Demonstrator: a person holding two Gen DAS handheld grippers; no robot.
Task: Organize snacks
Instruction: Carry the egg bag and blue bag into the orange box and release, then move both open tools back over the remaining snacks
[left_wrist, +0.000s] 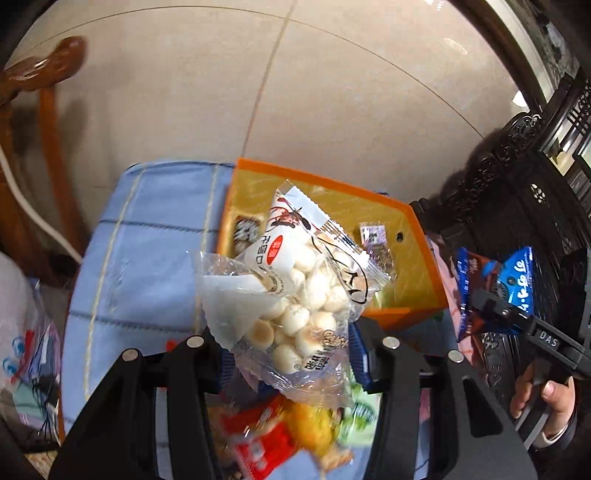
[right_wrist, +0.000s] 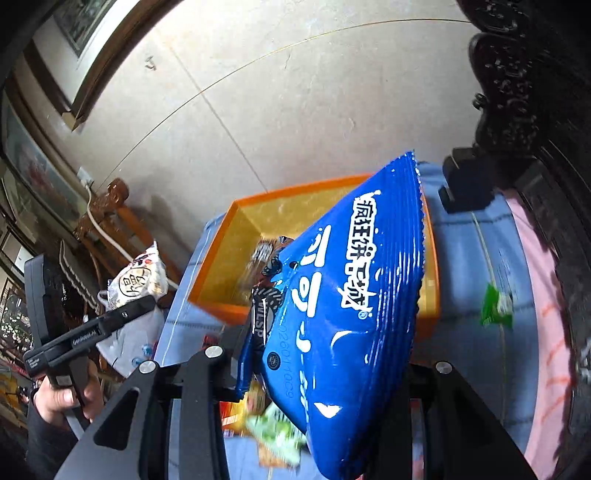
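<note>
Left gripper (left_wrist: 291, 354) pinching clear bag of round biscuits (left_wrist: 295, 295), holding it above orange box (left_wrist: 413, 225). Right gripper (right_wrist: 317, 373) clamping blue snack packet (right_wrist: 347, 295) — also over box (right_wrist: 218, 273). Both looking light, slippery, crinkly (contents likely crushable) — gripping flat sealed edges seems best, squeezing gently.

A clear bag of round white biscuits (left_wrist: 295, 295) hangs tilted above the orange bin (left_wrist: 417, 236); at three o'clock, a glossy blue packet (right_wrist: 343, 314) hangs slanted too.
</note>
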